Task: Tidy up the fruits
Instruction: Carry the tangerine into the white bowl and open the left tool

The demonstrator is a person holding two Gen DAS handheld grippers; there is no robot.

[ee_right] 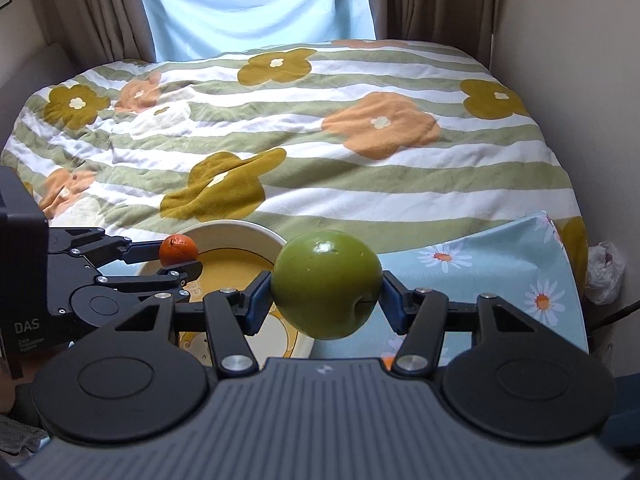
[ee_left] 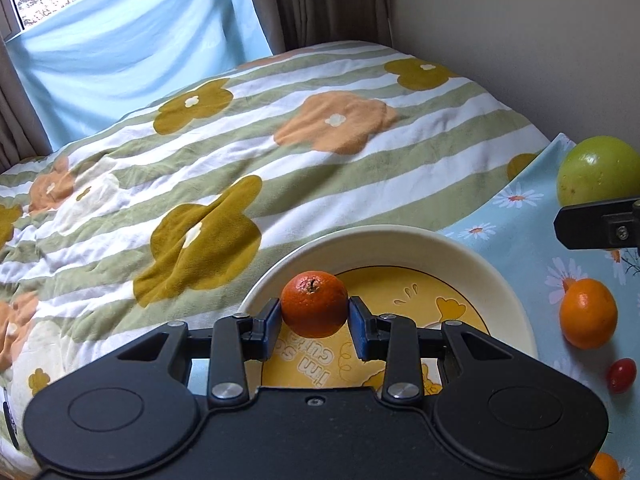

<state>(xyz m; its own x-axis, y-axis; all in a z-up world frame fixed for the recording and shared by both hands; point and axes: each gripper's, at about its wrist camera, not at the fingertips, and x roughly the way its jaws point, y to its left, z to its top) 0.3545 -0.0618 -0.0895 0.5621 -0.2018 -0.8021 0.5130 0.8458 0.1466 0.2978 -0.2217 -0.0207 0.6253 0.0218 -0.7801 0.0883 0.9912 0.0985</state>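
My left gripper [ee_left: 314, 316] is shut on a small tangerine [ee_left: 314, 304] and holds it over the left rim of a cream bowl with a yellow inside [ee_left: 500, 276]. My right gripper [ee_right: 326, 296] is shut on a green apple [ee_right: 326, 284] and holds it just right of the bowl [ee_right: 240, 228], above the blue daisy cloth [ee_right: 500, 264]. In the right wrist view the left gripper [ee_right: 178, 258] with the tangerine [ee_right: 178, 250] shows at the left. In the left wrist view the apple [ee_left: 596, 170] and a right finger [ee_left: 596, 224] show at the right edge.
On the daisy cloth [ee_left: 520, 216] to the right of the bowl lie an orange [ee_left: 588, 314], a cherry tomato [ee_left: 621, 375] and another orange fruit at the bottom edge [ee_left: 606, 466]. A striped flower blanket [ee_left: 240, 152] covers the bed behind. A wall runs along the right.
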